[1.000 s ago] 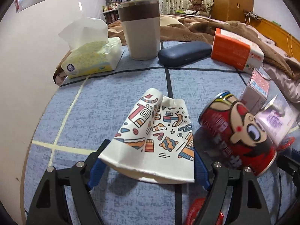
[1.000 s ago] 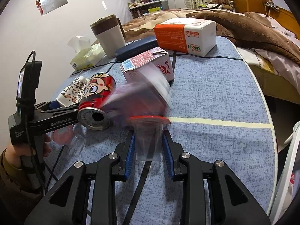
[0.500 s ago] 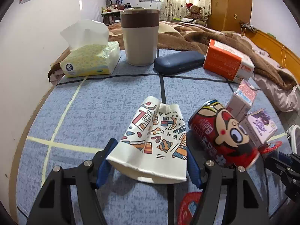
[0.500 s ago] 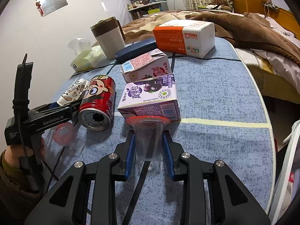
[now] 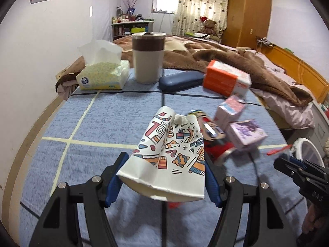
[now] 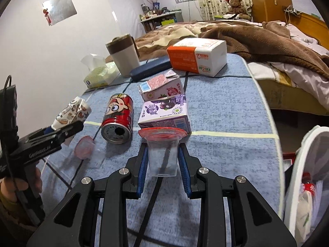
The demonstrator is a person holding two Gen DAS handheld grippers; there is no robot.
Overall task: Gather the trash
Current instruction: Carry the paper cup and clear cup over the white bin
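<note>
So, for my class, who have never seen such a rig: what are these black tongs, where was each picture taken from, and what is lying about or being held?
There is no robot here. A person holds a hand tool with two jaws in each hand, and a wide-angle camera on each tool looks forward along them.

In the left tool's picture, the left gripper has closed on a crushed paper cup with colourful drawings.

In the right tool's picture, the right gripper holds a clear plastic cup with a red rim. The left tool shows at that picture's left edge.

On the blue mat lie a red can on its side, a purple carton, a pink carton, another small clear cup, an orange pack, a dark case, a tumbler and tissues. A white bin shows at the right.
</note>
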